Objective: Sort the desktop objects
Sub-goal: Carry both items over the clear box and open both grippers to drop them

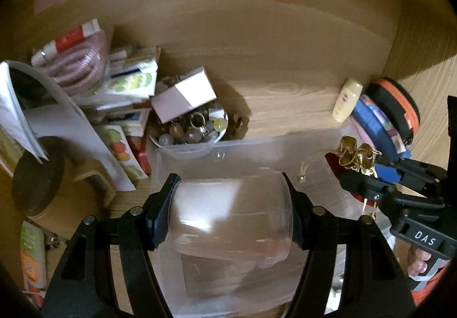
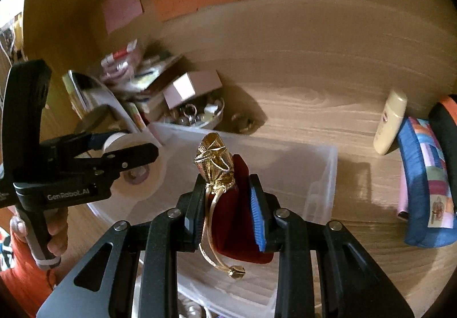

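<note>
Currently clamped between the left gripper (image 1: 231,211) pads: clear plastic jar (image 1: 232,218), cylindrical, smooth-walled, lying sideways, white contents dimly visible inside. Directly below and beyond that claw: translucent plastic storage bin (image 1: 257,146), rectangular, thin-walled.

Pinched between the right gripper (image 2: 227,203) jaws: red velvet drawstring pouch (image 2: 240,221), soft and matte, topped with a crumpled gold fabric ruffle (image 2: 214,163); gold cord ending in a small metal bell (image 2: 237,272) hanging under the jaws. Held above the bin's near edge.

Ahead-left of both claws: round dish of glossy glass beads (image 1: 190,129), with a white cardboard box (image 1: 182,96) resting on its rim. Ahead-right of the right claw: cream squeeze tube (image 2: 390,123), beside a blue patchwork fabric case (image 2: 422,189).
</note>
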Demonstrator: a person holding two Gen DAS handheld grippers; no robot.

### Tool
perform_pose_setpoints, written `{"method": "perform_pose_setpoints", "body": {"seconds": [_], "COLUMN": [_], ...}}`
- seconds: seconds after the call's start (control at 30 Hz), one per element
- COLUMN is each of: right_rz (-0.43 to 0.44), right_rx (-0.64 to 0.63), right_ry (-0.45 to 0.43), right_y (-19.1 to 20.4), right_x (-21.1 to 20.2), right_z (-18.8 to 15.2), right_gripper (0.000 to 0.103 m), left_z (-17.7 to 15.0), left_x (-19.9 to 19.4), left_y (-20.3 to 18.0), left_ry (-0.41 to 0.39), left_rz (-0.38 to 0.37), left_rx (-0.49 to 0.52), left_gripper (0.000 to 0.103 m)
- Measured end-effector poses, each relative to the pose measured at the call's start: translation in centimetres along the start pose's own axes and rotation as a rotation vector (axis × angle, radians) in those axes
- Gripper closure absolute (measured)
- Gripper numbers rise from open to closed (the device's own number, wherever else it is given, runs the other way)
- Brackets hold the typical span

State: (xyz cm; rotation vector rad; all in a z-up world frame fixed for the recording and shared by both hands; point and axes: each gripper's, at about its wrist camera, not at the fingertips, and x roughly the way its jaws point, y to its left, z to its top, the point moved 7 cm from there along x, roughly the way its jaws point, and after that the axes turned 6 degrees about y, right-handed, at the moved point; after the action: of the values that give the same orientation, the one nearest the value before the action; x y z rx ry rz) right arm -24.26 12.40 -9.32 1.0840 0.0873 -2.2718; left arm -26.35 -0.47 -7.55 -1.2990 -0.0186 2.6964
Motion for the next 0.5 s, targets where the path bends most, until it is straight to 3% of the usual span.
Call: {"method": "perform_pose_setpoints", "body": {"seconds": [0.5], "right_rz": [-0.071], "right_rx": [-0.044], "right_ry": [0.078], "right_y": [0.2], "right_x": [2.6], "right_z": [-1.6], "right_gripper": [0.076], "left_z": [-2.0], "left_x": [3.7], "left_y": [-1.6], "left_ry": [0.103], "left_rz": [0.009], "left_rx": [0.058], "left_gripper": [0.037]}}
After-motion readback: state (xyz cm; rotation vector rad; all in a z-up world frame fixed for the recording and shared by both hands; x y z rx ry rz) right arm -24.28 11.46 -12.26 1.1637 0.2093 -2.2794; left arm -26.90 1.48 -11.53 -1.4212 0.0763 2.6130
